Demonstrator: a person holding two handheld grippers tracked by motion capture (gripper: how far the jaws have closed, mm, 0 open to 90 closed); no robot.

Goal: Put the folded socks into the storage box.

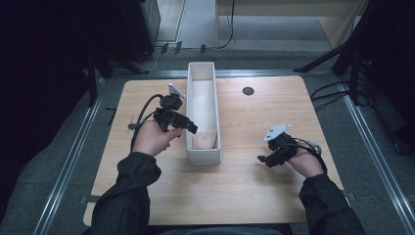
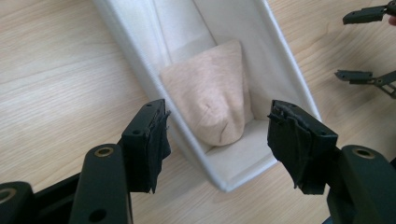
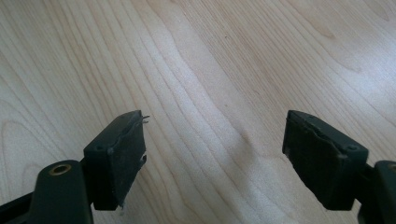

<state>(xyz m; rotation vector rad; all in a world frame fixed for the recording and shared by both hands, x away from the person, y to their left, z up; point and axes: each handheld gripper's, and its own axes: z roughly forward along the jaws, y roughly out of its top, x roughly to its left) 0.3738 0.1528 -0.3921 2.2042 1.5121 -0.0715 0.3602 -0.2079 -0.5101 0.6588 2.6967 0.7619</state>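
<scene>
A long, narrow white box (image 1: 203,157) stands lengthwise in the middle of the wooden table (image 1: 274,112). A folded beige cloth (image 1: 205,139) lies inside at its near end. My left gripper (image 1: 185,128) hovers at the box's left wall, open and holding nothing. In the left gripper view its jaws (image 2: 219,123) stand wide apart, framing the cloth (image 2: 210,93) and the box's near corner (image 2: 229,184). My right gripper (image 1: 264,159) is low over bare table to the right of the box, open and empty (image 3: 215,135). It also appears in the left gripper view (image 2: 369,46).
A small dark round grommet (image 1: 248,91) sits in the tabletop, far right of the box. Metal rails (image 1: 73,156) run along both table sides. Black stand legs and cables (image 1: 337,93) lie on the floor beyond the table's edges.
</scene>
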